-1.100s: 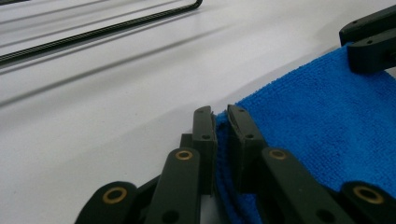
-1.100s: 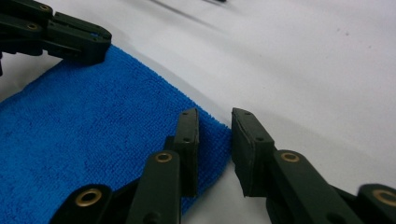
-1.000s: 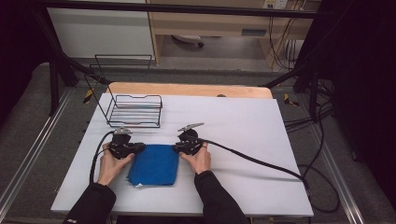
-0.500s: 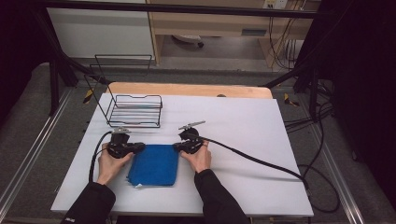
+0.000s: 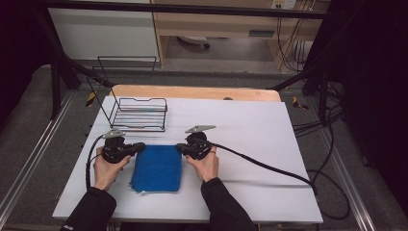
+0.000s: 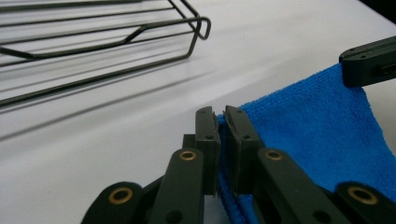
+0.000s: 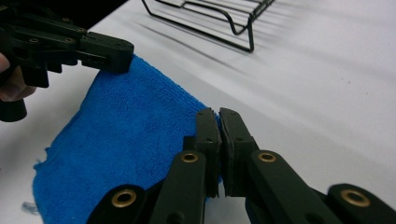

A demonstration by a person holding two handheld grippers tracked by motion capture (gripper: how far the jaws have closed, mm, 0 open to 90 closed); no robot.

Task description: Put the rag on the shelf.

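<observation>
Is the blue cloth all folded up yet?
Partly. The cloth already lies doubled on the table. The left gripper and right gripper each pinch a far corner. Probably left: another fold, or moving it to the rack.

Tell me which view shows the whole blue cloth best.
The high view: the blue cloth lies there in full outline, between both grippers. The left gripper view gives just its far edge, pinched in the jaws; the right gripper view shows more of its surface, with one corner gripped.
</observation>
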